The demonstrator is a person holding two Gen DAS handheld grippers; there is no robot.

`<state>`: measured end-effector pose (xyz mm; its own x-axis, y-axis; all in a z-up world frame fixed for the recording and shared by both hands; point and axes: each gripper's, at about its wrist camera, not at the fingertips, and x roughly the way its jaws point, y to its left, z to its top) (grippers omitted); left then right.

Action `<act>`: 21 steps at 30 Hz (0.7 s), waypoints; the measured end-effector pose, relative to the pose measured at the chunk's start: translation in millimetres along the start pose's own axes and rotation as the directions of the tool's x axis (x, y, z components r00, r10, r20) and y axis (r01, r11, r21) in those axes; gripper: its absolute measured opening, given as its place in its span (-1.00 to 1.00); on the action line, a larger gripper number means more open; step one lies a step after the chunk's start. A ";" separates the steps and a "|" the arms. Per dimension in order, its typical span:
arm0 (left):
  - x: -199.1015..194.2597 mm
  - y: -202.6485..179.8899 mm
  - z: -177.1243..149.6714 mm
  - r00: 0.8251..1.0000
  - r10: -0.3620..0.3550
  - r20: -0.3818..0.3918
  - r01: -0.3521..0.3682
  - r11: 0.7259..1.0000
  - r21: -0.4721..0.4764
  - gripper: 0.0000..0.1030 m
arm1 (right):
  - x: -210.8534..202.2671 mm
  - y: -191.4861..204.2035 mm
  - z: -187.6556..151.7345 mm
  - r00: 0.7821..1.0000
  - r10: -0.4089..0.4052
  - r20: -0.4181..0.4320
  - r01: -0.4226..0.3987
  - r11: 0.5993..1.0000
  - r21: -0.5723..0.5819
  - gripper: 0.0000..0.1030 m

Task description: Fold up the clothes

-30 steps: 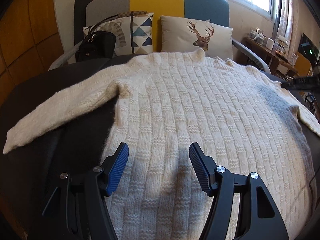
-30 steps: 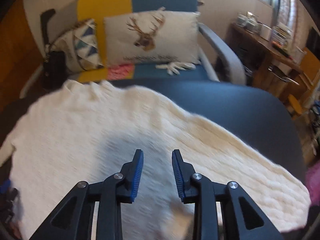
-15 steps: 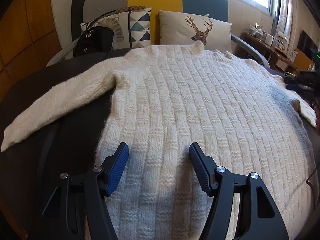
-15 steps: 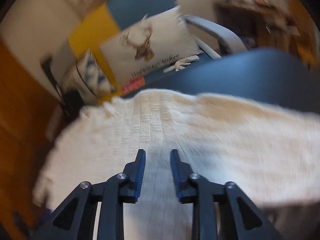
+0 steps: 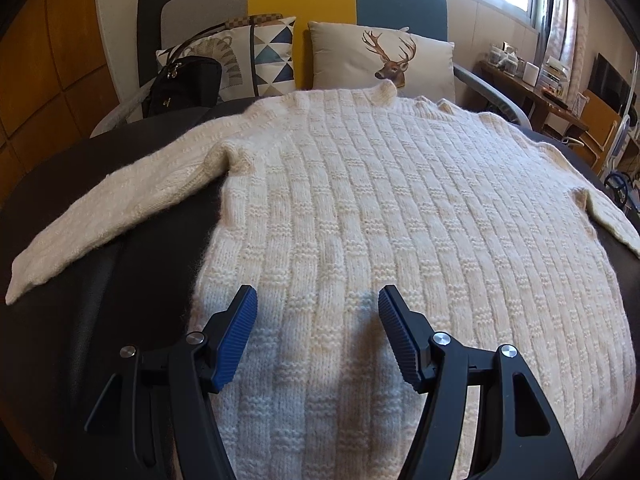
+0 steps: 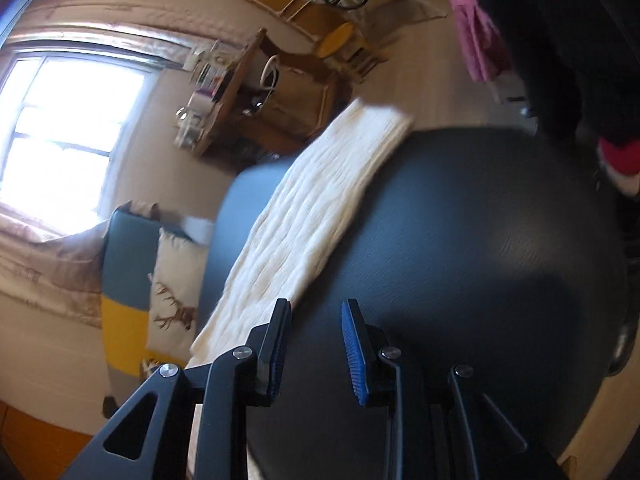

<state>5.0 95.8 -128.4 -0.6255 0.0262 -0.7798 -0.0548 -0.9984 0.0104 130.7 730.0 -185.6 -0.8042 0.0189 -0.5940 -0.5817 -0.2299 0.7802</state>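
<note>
Right tongs [image 6: 314, 346] have swung off the sweater [image 5: 400, 240] onto its sleeve [image 6: 320, 216] edge, narrowly spread, empty; left tongs [image 5: 318, 334] hover spread wide over the sweater's hem on the desk [image 6: 480, 240].

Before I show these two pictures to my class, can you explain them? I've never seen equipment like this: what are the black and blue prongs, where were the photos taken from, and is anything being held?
The prongs are two hand-held grippers, one in each of a person's hands, each carrying a wide-angle camera looking along its fingers. One picture comes from the left gripper, which hovers open over a cream knitted sweater spread flat on a dark table. The other comes from the right gripper, turned sideways, so the room looks tilted; one sleeve lies ahead of it. Its jaws stand narrowly apart with only table between them. Neither holds anything. Behind is a sofa with a deer cushion.
</note>
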 end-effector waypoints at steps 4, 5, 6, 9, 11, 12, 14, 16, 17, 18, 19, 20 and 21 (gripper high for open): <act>-3.2 -5.8 0.8 1.000 0.000 -0.001 0.000 1.000 0.013 0.29 | 13.6 3.0 16.6 0.997 -0.069 0.026 0.069 0.998 0.004 -0.47; -3.6 -7.1 1.0 1.000 -0.002 -0.001 0.002 1.000 0.017 0.29 | 15.4 2.3 20.4 0.997 -0.072 0.033 0.072 0.997 0.008 -0.48; -3.9 -8.4 1.2 1.000 -0.004 -0.002 0.004 1.000 0.020 0.29 | 17.2 1.8 24.0 0.997 -0.074 0.039 0.073 0.997 0.014 -0.49; -4.4 -10.3 1.3 1.000 -0.010 -0.006 0.010 1.000 0.023 0.29 | 22.2 0.9 33.6 0.997 -0.065 0.050 0.063 0.997 0.040 -0.49; -4.2 -10.3 1.1 1.000 -0.013 -0.008 0.013 1.000 0.024 0.29 | 26.6 4.2 38.1 0.995 -0.074 0.060 0.073 0.997 0.016 -0.50; -4.1 -10.1 1.1 1.000 -0.013 -0.009 0.013 1.000 0.024 0.29 | 29.0 8.0 39.3 0.994 -0.089 0.067 0.091 0.996 -0.014 -0.51; -4.2 -9.4 1.1 1.000 -0.015 -0.011 0.015 1.000 0.021 0.29 | 33.0 19.0 38.6 0.984 -0.155 0.084 0.163 0.982 -0.099 -0.62; -4.5 -8.1 1.3 1.000 -0.021 -0.011 0.021 1.000 0.014 0.29 | 36.6 26.6 37.9 0.975 -0.199 0.094 0.212 0.965 -0.155 -0.83; -4.7 -7.5 1.6 1.000 -0.024 -0.012 0.024 1.000 0.012 0.29 | 37.1 28.6 37.3 0.977 -0.195 0.093 0.208 0.963 -0.170 -0.84; -4.8 -7.0 1.9 1.000 -0.026 -0.013 0.026 1.000 0.013 0.29 | 37.2 30.5 36.8 0.977 -0.191 0.093 0.206 0.961 -0.184 -0.86; -5.3 -6.5 2.1 1.000 -0.025 -0.011 0.026 1.000 0.014 0.29 | 35.9 32.0 36.3 0.977 -0.189 0.098 0.205 0.959 -0.195 -0.87; -5.9 -6.0 2.4 1.000 -0.025 -0.008 0.025 1.000 0.015 0.29 | 35.0 32.6 36.5 0.979 -0.178 0.095 0.194 0.961 -0.195 -0.87; -6.5 -5.5 2.6 1.000 -0.024 -0.006 0.025 1.000 0.017 0.29 | 34.3 32.6 36.7 0.981 -0.172 0.094 0.187 0.964 -0.188 -0.87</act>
<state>7.3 101.2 -121.7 -0.6194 0.0503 -0.7834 -0.0831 -0.9965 0.0017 79.7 758.9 -173.3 -0.7001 0.1495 -0.6983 -0.6883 -0.4014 0.6042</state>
